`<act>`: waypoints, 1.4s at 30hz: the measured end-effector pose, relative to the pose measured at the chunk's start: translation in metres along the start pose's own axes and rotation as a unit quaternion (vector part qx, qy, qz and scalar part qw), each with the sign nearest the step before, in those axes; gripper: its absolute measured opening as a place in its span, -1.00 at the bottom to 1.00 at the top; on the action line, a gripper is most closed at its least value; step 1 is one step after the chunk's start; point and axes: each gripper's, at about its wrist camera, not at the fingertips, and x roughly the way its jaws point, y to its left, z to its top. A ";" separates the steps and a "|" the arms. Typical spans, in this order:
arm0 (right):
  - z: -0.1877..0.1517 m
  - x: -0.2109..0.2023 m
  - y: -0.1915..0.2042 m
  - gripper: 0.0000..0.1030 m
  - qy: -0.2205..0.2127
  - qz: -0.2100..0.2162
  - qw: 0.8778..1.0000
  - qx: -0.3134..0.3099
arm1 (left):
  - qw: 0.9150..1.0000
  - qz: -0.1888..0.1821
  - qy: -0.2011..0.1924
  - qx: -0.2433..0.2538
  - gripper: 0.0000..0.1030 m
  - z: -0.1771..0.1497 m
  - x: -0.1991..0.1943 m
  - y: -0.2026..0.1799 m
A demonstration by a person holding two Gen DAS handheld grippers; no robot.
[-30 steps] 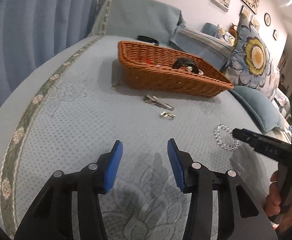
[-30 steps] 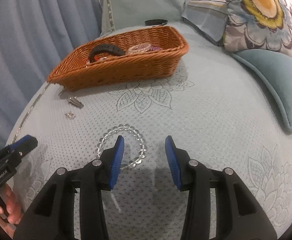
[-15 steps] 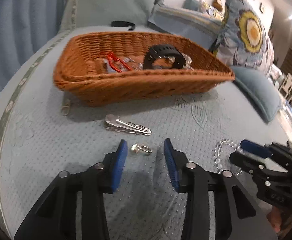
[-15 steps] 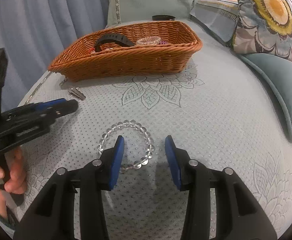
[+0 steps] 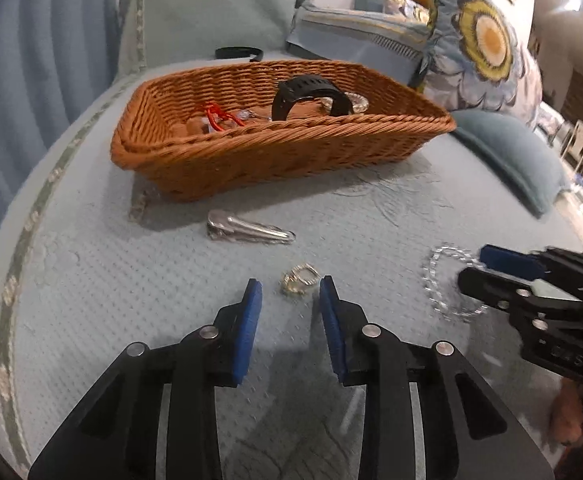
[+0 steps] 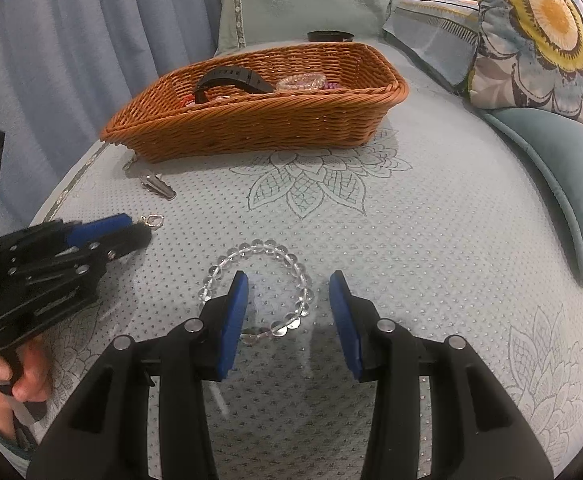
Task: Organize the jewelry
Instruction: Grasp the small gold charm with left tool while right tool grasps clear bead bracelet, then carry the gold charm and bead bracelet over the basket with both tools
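Note:
A brown wicker basket (image 5: 275, 160) holds a black watch (image 5: 311, 94), a red cord piece (image 5: 215, 114) and beaded bracelets; it also shows in the right wrist view (image 6: 259, 120). My left gripper (image 5: 289, 292) is open, its tips on either side of a small gold ring (image 5: 300, 278) on the bedspread. A silver hair clip (image 5: 247, 229) lies between ring and basket. My right gripper (image 6: 287, 290) is open, low over a clear bead bracelet (image 6: 257, 286), whose right side lies between the pads.
A black band (image 5: 237, 53) lies behind the basket. A small chain (image 5: 138, 204) lies at the basket's left corner. A flowered cushion (image 6: 547, 28) and a teal cushion (image 6: 559, 176) stand to the right. Blue curtain hangs on the left.
My left gripper has moved forward and down until the gold ring lies between its tips. My right gripper has closed in slightly on the clear bracelet.

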 end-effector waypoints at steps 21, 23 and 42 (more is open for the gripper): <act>0.001 -0.008 0.008 -0.88 -0.026 -0.013 1.000 -0.008 | 0.998 -0.018 -0.053 0.020 -0.77 -0.008 -0.024 -0.009; 0.003 -0.010 0.005 -0.88 -0.031 -0.009 0.999 -0.001 | 0.998 -0.020 -0.057 0.015 -0.77 -0.008 -0.026 -0.008; 0.005 -0.023 0.004 -0.88 -0.053 0.005 0.999 0.002 | 0.998 -0.028 -0.064 0.001 -0.76 -0.009 -0.028 -0.002</act>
